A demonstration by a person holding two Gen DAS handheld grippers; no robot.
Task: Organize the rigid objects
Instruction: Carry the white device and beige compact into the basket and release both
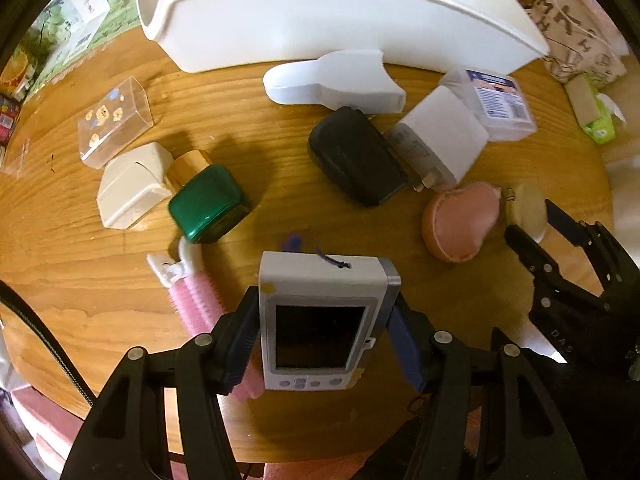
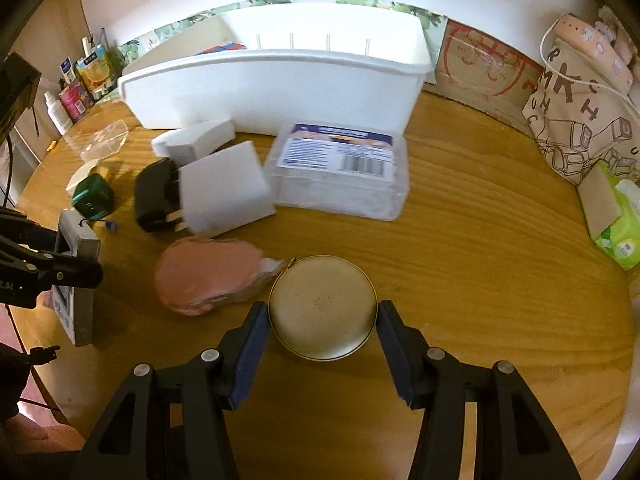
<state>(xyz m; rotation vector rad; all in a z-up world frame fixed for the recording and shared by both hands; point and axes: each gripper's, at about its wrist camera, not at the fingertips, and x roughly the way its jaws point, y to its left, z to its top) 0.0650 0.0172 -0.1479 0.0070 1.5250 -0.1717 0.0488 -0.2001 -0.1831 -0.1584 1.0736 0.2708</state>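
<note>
My left gripper [image 1: 323, 320] is shut on a white handheld device with a dark screen [image 1: 316, 320], held above the wooden table [image 1: 280, 216]. It also shows in the right wrist view [image 2: 76, 280]. My right gripper [image 2: 322, 322] closes on a round gold tin [image 2: 323, 307]; both pads touch its sides. The tin shows at the right edge of the left wrist view [image 1: 529, 210]. A pink pouch [image 2: 208, 276] lies just left of the tin. A white bin [image 2: 276, 88] stands at the back of the table.
A black case [image 1: 356, 156], white charger [image 1: 440, 136], clear labelled box [image 2: 340, 168], white scoop-shaped piece [image 1: 332, 80], green box [image 1: 208, 204], cream box [image 1: 132, 184], clear case [image 1: 116, 120] and pink roller [image 1: 200, 296] lie on the table. A printed bag [image 2: 580, 120] and tissue pack [image 2: 616, 220] sit right.
</note>
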